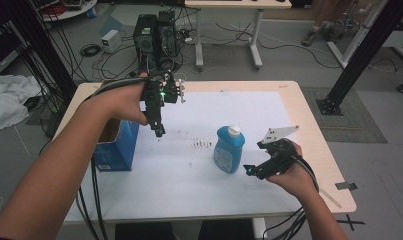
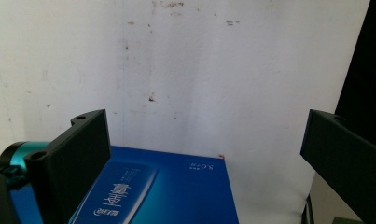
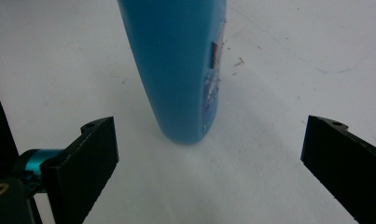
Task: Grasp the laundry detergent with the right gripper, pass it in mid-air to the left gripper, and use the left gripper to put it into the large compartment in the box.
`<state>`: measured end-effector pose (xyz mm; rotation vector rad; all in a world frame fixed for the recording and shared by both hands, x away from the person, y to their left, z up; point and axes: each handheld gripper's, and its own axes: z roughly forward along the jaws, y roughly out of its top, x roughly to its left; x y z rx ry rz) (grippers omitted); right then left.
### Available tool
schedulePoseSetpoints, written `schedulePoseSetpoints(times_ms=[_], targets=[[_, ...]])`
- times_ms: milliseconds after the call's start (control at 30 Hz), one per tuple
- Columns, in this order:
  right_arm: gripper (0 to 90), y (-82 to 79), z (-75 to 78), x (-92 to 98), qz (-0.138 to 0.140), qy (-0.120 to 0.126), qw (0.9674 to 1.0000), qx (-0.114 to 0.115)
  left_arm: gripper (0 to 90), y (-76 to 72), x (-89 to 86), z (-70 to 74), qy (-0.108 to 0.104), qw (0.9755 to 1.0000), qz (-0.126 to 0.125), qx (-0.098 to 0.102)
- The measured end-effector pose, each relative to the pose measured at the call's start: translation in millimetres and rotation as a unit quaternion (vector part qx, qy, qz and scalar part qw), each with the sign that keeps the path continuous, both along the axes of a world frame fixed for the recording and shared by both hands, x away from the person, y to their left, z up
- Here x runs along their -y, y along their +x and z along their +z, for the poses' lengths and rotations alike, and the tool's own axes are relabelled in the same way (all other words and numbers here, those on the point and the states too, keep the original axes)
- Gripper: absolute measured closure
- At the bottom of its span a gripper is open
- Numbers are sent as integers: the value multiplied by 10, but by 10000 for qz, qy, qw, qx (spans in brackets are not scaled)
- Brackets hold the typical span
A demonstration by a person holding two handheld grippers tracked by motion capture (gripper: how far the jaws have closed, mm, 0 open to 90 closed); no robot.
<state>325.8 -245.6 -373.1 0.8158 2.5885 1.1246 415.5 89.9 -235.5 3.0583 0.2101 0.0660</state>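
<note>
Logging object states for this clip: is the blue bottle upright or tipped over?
Upright. The blue bottle stands on its base on the white sheet, white cap on top; the right gripper is beside it, open.

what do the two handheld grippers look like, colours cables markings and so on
Both are black. The left gripper has a small green light and black cables trailing along the bare forearm. The right gripper carries a grey three-cornered plate with holes on top and a black cable looping below the wrist. In the gripper views, flat black jaws have screw holes and teal metal fittings. No sleeves in view.
</note>
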Motion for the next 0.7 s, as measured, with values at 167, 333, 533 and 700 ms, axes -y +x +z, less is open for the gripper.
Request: schedulePoseSetpoints(times_ms=[167, 333, 533, 700], targets=[[31, 6, -60, -155, 21, 61, 10000, 27, 17, -29, -38, 8, -19, 10000, -1, 21], [31, 38, -137, -260, -39, 142, 9999, 62, 17, -47, -53, -5, -9, 10000, -33, 18], [31, 72, -224, -328, -141, 238, 9996, 65, 17, -61, -59, -21, -12, 10000, -46, 14], [31, 89, -279, -360, -251, 389, 9988, 126, 17, -60, -63, -24, -23, 10000, -38, 18]])
